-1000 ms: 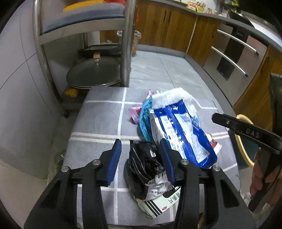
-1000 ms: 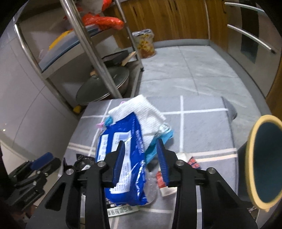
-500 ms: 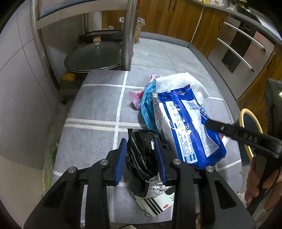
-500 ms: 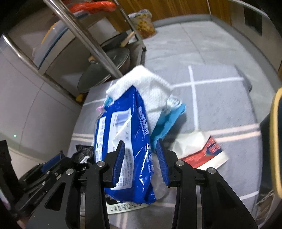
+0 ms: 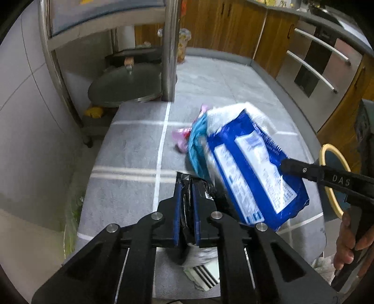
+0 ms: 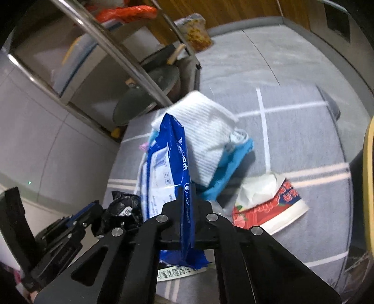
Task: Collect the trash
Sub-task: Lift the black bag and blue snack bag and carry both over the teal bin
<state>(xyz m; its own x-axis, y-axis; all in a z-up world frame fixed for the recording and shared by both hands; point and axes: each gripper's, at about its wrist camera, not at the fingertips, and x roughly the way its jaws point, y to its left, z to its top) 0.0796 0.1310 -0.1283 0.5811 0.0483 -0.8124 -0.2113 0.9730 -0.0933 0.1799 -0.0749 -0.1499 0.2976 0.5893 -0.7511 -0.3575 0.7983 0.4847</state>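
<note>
With my left gripper (image 5: 186, 205) clamped on the black bag (image 5: 205, 194), right gripper (image 6: 186, 194) pinches the blue packet (image 6: 170, 163). Both jaws just closed. Thin film could slip out when lifted.

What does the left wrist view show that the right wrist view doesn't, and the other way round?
Only the left wrist view shows the person's hand on the right hand-held gripper and the steel drawer handles.

Only the right wrist view shows the red floral tissue pack, the white textured cloth in full and the orange bag on the rack.

Both show the blue plastic wrapper shut in the right hand-held gripper, the crumpled black plastic bag shut in the left hand-held gripper, the grey striped mat and the round pan lid.
</note>
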